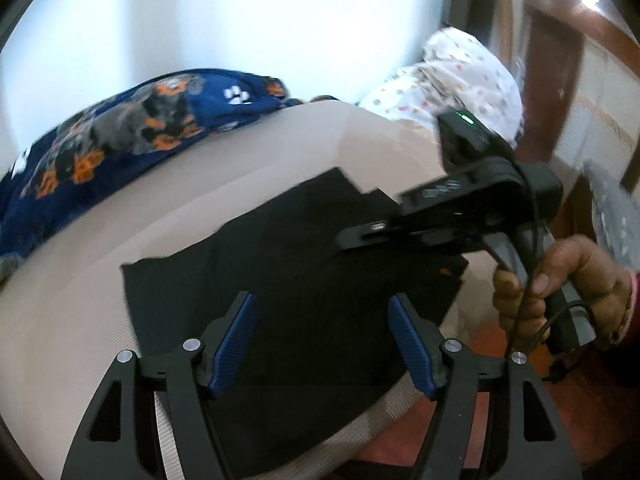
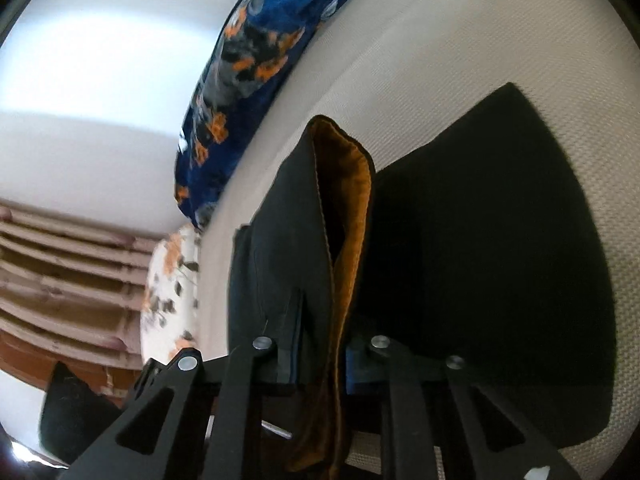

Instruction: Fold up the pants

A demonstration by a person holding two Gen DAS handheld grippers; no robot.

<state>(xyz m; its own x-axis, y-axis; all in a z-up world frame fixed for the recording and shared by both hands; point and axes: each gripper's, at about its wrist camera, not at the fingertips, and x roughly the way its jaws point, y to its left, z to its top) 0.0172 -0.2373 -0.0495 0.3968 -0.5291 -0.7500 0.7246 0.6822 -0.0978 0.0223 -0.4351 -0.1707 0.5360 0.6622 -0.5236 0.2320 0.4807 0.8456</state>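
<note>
Centrally, black pants [image 1: 304,272] lie spread on a beige mattress [image 1: 80,280]. Left gripper [image 1: 322,322] hovers above them, jaws apart and empty. Right gripper [image 2: 320,344], in the person's right hand [image 1: 560,284], is clamped on a raised fold showing its orange lining [image 2: 354,216]. Blue patterned blanket [image 1: 120,128] behind.

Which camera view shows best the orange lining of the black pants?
The right wrist view. There the orange lining runs along the lifted fold of the black pants, between the right gripper fingers. The left wrist view shows only a tiny orange speck.
</note>
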